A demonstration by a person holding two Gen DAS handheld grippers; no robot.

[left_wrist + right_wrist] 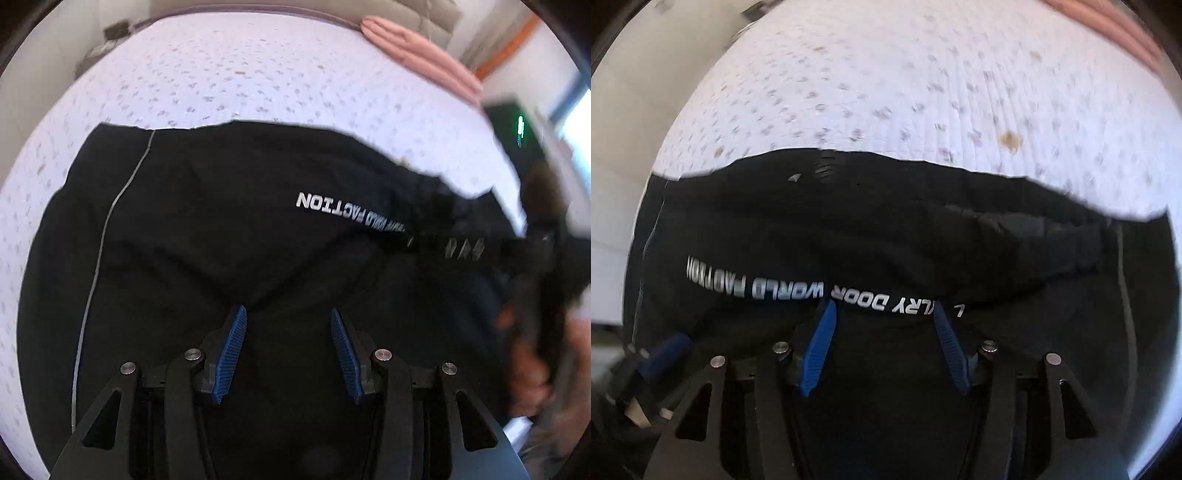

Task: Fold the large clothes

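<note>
Black fabric garment (221, 221) with white lettering lies spread on the pale speckled quilted bed (221, 74), left gripper (288, 325) and right gripper (882, 321) both released above it, so each should pinch an edge evenly before folding.

The left claw (288, 314) has its two blue-padded fingers (232, 350) spread apart — nothing sits between them. The right claw (884, 308) is likewise spread, blue fingers (818, 347) splayed wide. In the left wrist view, the person's hand (532, 373) shows blurred at the right edge.
</note>
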